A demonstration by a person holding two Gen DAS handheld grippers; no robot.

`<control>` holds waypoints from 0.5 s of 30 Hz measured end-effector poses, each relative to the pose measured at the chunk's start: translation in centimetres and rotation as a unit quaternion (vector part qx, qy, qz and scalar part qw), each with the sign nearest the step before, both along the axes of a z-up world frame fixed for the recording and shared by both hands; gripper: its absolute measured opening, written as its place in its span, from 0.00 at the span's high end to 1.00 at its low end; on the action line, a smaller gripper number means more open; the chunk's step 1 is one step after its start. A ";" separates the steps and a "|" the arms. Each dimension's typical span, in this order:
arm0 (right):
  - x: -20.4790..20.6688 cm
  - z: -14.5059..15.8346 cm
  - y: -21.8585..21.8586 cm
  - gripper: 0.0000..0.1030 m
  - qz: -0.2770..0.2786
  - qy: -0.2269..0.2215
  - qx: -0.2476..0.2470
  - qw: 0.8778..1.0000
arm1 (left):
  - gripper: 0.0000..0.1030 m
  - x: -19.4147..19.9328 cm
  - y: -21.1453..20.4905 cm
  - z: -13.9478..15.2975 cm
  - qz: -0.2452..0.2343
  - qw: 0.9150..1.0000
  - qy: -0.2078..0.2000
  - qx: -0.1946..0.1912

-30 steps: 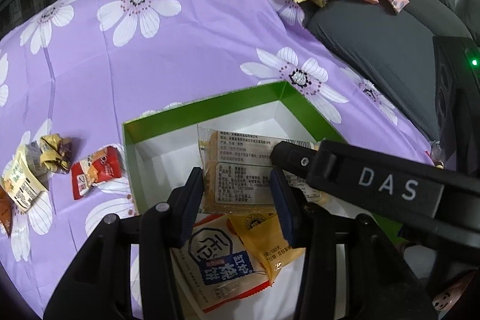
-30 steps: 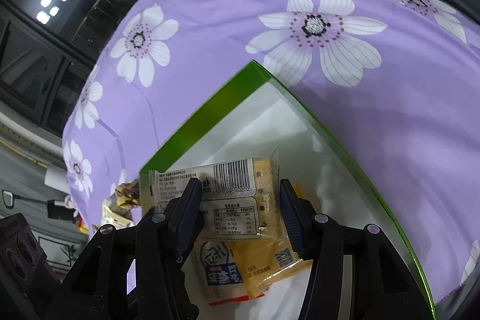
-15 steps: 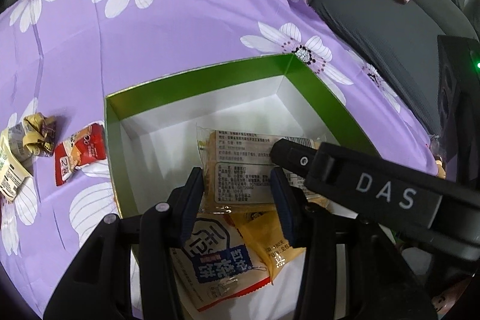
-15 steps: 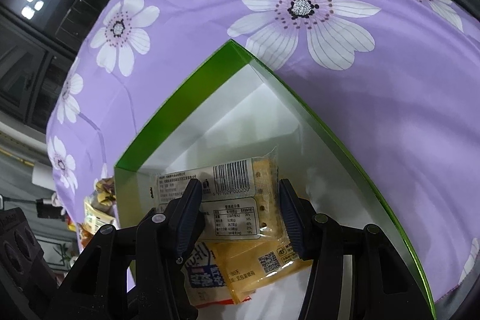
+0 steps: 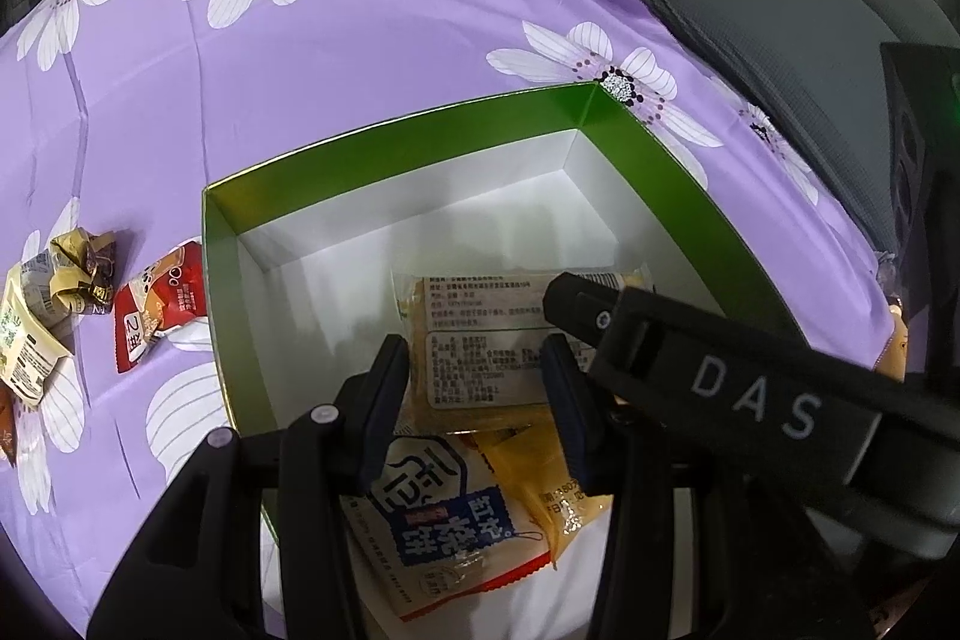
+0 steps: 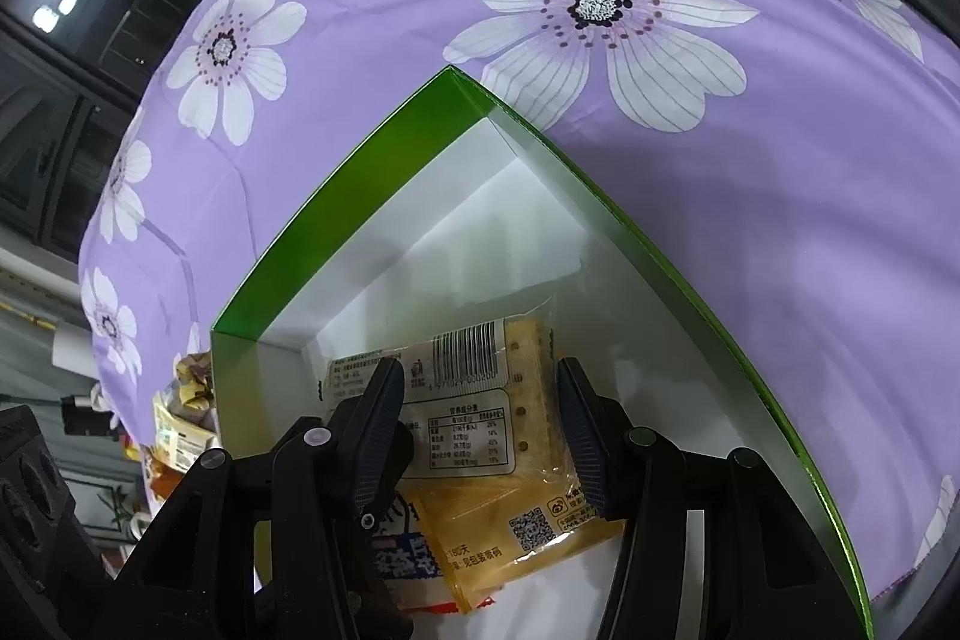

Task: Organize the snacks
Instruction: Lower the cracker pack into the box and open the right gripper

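Cracker packet [image 6: 474, 418], clear wrap, label up, clamped by right claw [image 6: 480, 430]; left claw [image 5: 477, 394] grips it too

Hidden and cropped parts

Cracker packet [image 5: 474, 340] print too small to read; its right end sits behind the right gripper [image 5: 708, 370]. Blue-label packet [image 5: 444, 520] partly covered. Leftmost snack [image 5: 18, 340] cut by edge.

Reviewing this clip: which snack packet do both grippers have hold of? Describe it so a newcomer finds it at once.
Start at the green-walled box on the purple flowered cloth. Inside lie three packets; the held one is the clear cracker packet, lying across the other two. Unlike the blue-and-white packet and the yellow packet, it shows a white nutrition label and a barcode.
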State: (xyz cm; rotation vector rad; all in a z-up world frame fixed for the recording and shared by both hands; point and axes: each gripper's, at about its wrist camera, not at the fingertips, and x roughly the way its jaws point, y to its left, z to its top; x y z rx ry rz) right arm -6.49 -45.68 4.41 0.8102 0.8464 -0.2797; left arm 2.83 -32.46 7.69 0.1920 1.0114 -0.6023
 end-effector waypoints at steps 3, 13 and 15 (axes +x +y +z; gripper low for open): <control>0.0 -0.1 0.1 0.46 0.002 0.001 0.002 1.000 | 0.57 0.0 -0.2 -0.1 -0.003 1.000 0.000 0.006; 0.3 -0.3 0.1 0.46 0.003 0.008 0.003 1.000 | 0.57 -0.2 -0.2 -0.2 -0.014 0.999 0.034 -0.026; 0.0 -0.1 0.0 0.46 -0.001 0.006 0.002 1.000 | 0.57 -0.5 0.0 0.0 -0.012 0.999 0.027 -0.029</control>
